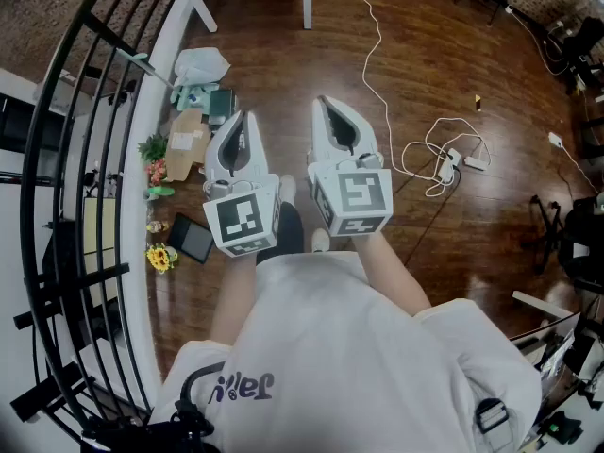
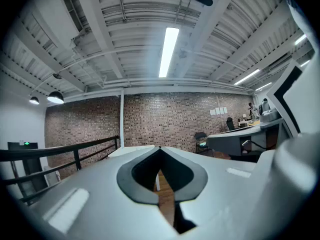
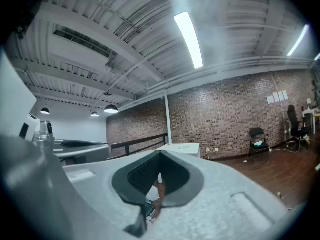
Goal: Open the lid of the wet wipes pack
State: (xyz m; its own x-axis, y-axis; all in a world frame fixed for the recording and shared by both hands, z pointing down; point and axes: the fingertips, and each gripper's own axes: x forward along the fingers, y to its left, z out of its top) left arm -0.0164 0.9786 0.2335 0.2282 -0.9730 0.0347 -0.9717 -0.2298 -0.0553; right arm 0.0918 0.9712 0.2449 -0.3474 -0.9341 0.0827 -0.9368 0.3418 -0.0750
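I cannot make out any wet wipes pack in these views. Both grippers are held level in front of the person, side by side above a dark wooden floor [image 1: 434,55]. My left gripper [image 1: 247,121] is shut with its tips meeting and nothing between them [image 2: 160,149]. My right gripper [image 1: 326,104] is also shut and empty [image 3: 160,153]. Each carries its marker cube near the person's hands. Both gripper views look out across a room towards a brick wall [image 2: 170,119].
A black railing [image 1: 57,159] and a white curved ledge [image 1: 156,92] run along the left. On the floor beside them lie a white bag [image 1: 201,64], a cardboard box [image 1: 189,140], a black tablet [image 1: 192,239] and flowers [image 1: 160,256]. A white cable with a power strip [image 1: 444,163] lies at right.
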